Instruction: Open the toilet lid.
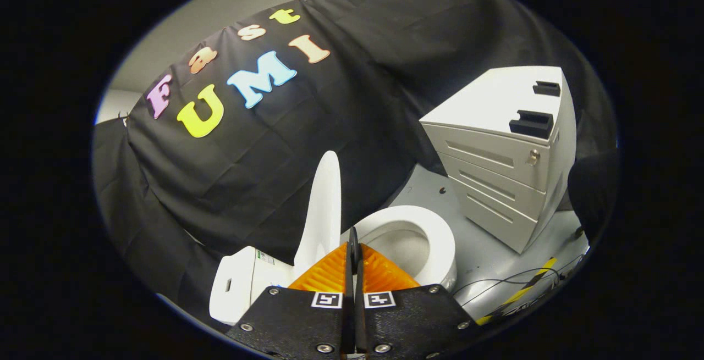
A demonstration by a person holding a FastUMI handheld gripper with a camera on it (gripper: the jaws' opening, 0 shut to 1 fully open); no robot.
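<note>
**White lid upright, gripper closed in front of it**

White plastic makes up the toilet lid [323, 206], which stands raised on edge, rising from the back of the toilet and seen almost side-on as a narrow, tall blade. It sits just beyond the gripper's fingers and a little to their left. To its right the toilet seat [440, 239] lies flat, an oval ring around the open bowl [404, 247], which is uncovered. To the near left of the lid the white tank [242, 283] lies low, with a small slot in its side.

The gripper [353, 244] points forward and slightly down toward the gap between lid and bowl. Its two orange ribbed fingers [324, 275] are pressed together, their black edges meeting in one thin line with nothing held between them. The fingertips end in front of the lid's lower part and the seat's left rim; whether they touch either cannot be told. Behind the fingers, the black mounting plates [297, 316] carry two small square markers side by side and several screws.

Farther right, well apart from the toilet, a white drawer cabinet [506, 156] stands on the grey floor [478, 255], with a lock on its top drawer and two black pieces on its top. Near right on the floor run thin cables [495, 282] and a yellow-and-black striped strip [522, 288]. Black cloth [247, 173] hangs behind everything as the far wall
</note>
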